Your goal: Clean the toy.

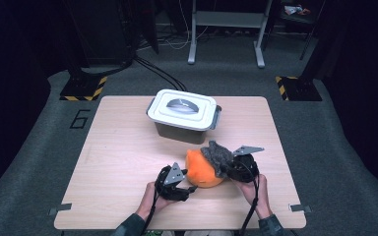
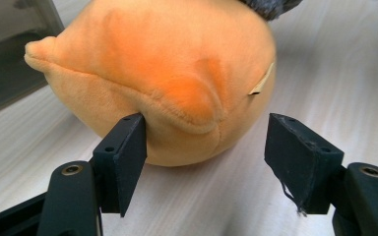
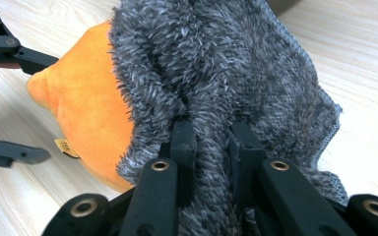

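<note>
**Grey cloth pinched over the orange plush while the other jaws stand off**

The right hand-held gripper [image 3: 211, 135] has its jaws closed tight on a fold of the fluffy dark grey cloth [image 3: 236, 64], so the cloth can be held draped over the round orange plush toy [image 3: 86, 105] rather than sliding off. The left hand-held gripper [image 2: 206, 142] stands partly open around the toy's lower seam: one pad sits against the plush, the other is clear of it, so nothing is gripped. The toy lies on the pale wooden surface [image 1: 118, 162], near its front edge between both hands. Behind it stands a grey plastic box with a white clip-on lid [image 1: 183, 114], closed and untouched.
</note>
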Action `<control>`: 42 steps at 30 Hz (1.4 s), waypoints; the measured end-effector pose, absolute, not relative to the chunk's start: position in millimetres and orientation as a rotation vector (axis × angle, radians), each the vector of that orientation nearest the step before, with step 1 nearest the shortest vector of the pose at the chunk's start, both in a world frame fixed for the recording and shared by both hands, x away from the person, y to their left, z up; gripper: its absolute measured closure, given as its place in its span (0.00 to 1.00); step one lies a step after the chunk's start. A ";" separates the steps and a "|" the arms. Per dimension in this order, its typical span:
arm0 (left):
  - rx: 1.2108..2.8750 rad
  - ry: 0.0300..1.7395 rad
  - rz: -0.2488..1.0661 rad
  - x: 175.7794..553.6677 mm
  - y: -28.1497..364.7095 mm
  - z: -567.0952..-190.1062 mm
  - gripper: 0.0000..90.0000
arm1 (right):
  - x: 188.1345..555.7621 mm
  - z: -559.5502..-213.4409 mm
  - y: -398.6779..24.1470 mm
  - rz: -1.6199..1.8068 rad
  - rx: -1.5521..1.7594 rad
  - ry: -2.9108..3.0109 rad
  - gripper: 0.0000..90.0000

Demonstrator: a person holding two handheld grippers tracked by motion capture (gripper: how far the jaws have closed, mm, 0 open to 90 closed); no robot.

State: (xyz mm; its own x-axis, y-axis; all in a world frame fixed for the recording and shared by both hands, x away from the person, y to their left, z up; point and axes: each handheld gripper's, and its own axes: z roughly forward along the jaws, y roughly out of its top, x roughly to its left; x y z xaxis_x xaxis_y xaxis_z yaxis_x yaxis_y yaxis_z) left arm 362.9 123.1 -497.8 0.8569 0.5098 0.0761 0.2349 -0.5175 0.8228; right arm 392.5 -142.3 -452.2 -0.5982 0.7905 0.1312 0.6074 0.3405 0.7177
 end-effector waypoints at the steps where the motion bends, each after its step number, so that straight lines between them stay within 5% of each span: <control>1: 2.131 0.537 0.393 363.2 121.6 -498.1 0.36 | 392.8 -452.5 -142.4 1.110 1.260 2.370 0.85; 17: 2.063 0.602 0.410 366.5 119.7 -498.5 0.83 | 387.5 -447.6 -147.2 1.138 1.248 2.327 0.85; 28: 2.023 0.656 0.244 368.3 115.5 -478.7 0.85 | 371.1 -406.4 -126.3 1.174 1.099 2.384 0.85; 42: 2.047 0.695 0.232 370.6 112.4 -483.6 0.84 | 381.2 -427.7 -98.1 1.161 1.051 2.393 0.84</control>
State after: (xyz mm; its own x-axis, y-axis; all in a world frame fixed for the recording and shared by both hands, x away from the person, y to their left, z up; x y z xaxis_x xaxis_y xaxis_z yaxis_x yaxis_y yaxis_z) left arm 370.6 112.4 -483.6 0.8222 0.5592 -0.1059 0.3837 -0.4072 0.8289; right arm 381.2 -98.1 -427.7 -0.6955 0.7160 0.0599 0.4902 0.4120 0.7681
